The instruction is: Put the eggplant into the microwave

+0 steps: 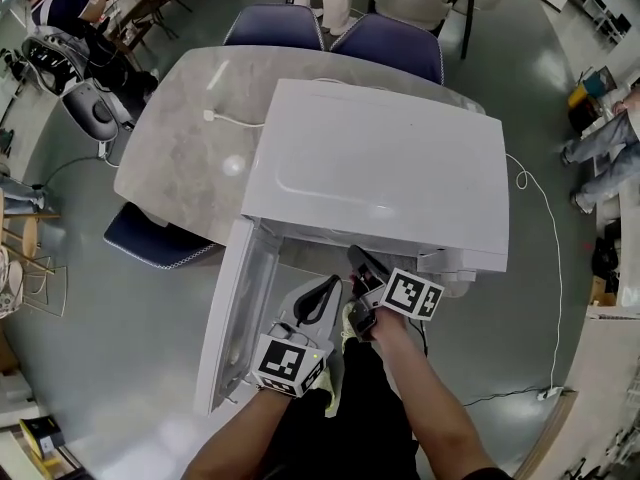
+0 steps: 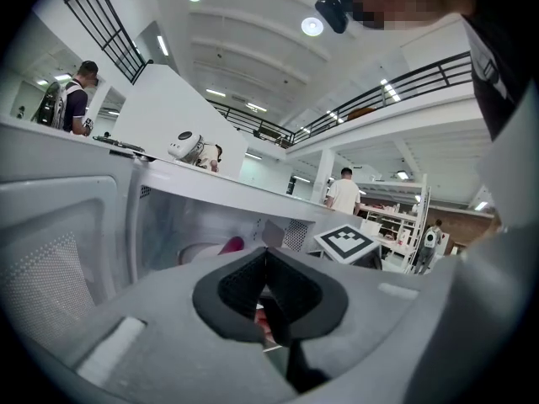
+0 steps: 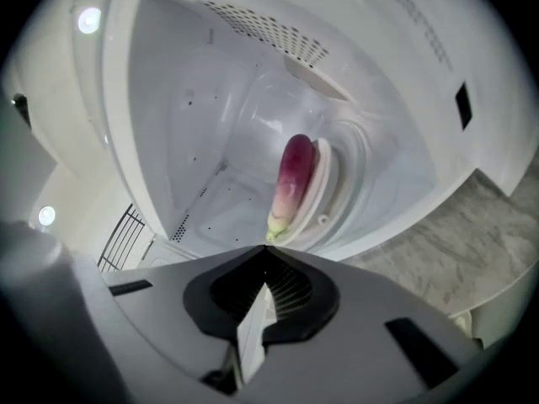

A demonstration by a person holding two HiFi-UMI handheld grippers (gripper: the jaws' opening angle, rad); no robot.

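Note:
The white microwave (image 1: 380,168) stands on a grey table (image 1: 180,148), its door (image 1: 235,308) swung open to the left. A purple eggplant (image 3: 293,179) with a pale green stem end lies on the round white plate (image 3: 327,194) inside the cavity; a bit of that eggplant (image 2: 231,245) shows in the left gripper view. My right gripper (image 3: 266,249) is shut and empty, just outside the opening, and points at the eggplant. In the head view the right gripper (image 1: 357,258) sits at the opening's front edge. My left gripper (image 1: 325,290) (image 2: 266,252) is beside it, shut with nothing between its jaws.
Blue chairs (image 1: 390,43) stand behind the table, and another blue chair (image 1: 150,238) is at its left. A white cable (image 1: 235,121) lies on the tabletop, and a second cable (image 1: 553,268) runs down on the right. People stand and sit farther off in the room.

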